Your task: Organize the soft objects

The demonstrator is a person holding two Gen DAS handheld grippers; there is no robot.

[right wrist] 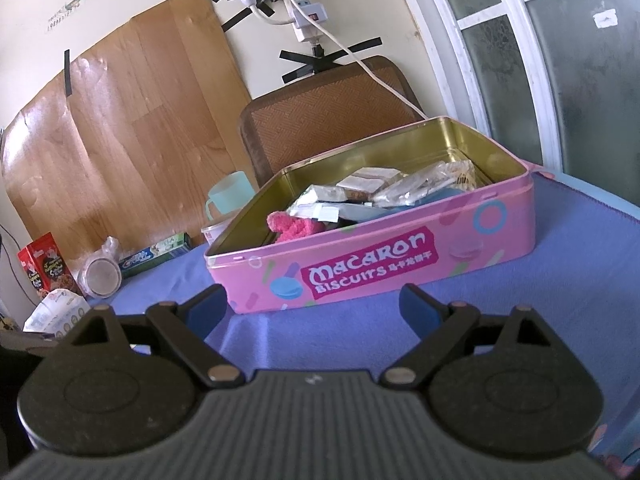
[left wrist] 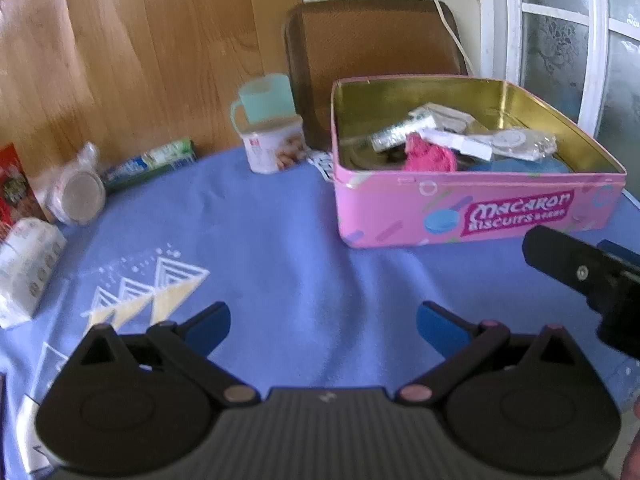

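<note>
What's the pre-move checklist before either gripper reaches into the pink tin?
1. Left gripper open, fingers empty: ok.
2. Right gripper open, fingers empty: ok.
3. Pink biscuit tin lid off, top reachable: ok.
4. Fluffy pink soft item visible in the tin, near the left end: ok, though packets lie against it.
5. Blue tablecloth bare between both grippers and the tin: ok.
6. Free room inside the tin for more items: cannot tell; the contents are piled and the floor is mostly hidden.
</note>
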